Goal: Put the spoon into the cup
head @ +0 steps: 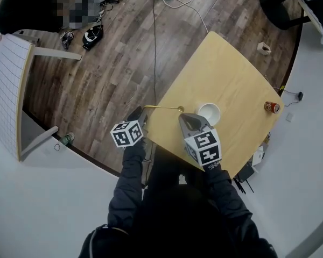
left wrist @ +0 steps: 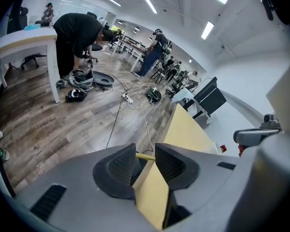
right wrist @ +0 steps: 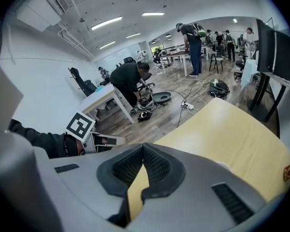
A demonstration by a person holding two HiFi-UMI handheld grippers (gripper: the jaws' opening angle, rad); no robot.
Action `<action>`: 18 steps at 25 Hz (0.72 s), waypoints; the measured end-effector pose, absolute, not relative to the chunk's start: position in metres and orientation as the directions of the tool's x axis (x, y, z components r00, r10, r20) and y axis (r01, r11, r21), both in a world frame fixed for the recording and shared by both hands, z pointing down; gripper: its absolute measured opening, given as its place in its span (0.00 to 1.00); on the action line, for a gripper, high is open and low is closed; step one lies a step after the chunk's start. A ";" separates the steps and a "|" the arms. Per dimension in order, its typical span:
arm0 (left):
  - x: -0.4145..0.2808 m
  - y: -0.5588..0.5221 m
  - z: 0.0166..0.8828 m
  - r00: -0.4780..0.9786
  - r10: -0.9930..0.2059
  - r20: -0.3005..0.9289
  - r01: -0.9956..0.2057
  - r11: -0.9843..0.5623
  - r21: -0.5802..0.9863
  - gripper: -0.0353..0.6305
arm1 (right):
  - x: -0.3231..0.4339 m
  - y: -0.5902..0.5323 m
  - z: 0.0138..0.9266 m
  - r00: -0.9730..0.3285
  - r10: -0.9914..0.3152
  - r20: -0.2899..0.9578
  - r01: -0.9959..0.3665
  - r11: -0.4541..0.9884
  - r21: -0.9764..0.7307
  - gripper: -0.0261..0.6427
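The spoon (head: 164, 108) is laid by the cup (head: 209, 113), handle overhanging the table (head: 231, 74) edge, straddled there by the spread left gripper (head: 137, 115) for pinching; the right gripper (head: 189, 121) is pressed together, empty

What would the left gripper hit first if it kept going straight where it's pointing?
Probably the spoon, whose handle lies at the table edge just ahead of the left gripper, jaws open; depth is unclear.

Gold spoon (head: 164, 107) lying on yellow table (head: 226, 63) beside white cup (head: 209, 113), left tongs (head: 140, 113) at handle end, right tongs (head: 185, 118) near cup
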State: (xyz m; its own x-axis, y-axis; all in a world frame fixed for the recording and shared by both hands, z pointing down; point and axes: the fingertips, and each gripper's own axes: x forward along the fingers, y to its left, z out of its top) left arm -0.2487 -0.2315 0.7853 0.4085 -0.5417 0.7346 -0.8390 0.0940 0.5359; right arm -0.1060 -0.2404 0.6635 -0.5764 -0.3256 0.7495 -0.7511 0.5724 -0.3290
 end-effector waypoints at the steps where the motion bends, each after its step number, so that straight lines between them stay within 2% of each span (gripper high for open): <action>1: -0.250 -0.232 0.789 0.418 -0.539 0.731 -0.830 0.099 0.548 0.25 | -0.106 -0.241 0.666 -0.571 -0.326 0.753 -0.753 0.572 -0.324 0.07; 8: -0.249 -0.234 0.813 0.502 -0.535 0.680 -0.735 0.152 0.661 0.33 | -0.111 -0.237 0.674 -0.560 -0.309 0.769 -0.760 0.561 -0.328 0.07; 14: -0.244 -0.235 0.829 0.600 -0.532 0.597 -0.610 0.178 0.772 0.34 | -0.114 -0.226 0.681 -0.551 -0.303 0.778 -0.768 0.550 -0.329 0.07; 16: -0.240 -0.238 0.828 0.627 -0.532 0.569 -0.575 0.177 0.799 0.33 | -0.114 -0.223 0.681 -0.550 -0.301 0.779 -0.770 0.544 -0.333 0.07; 18: -0.237 -0.240 0.825 0.643 -0.536 0.547 -0.555 0.165 0.815 0.24 | -0.113 -0.219 0.681 -0.548 -0.301 0.780 -0.773 0.540 -0.334 0.07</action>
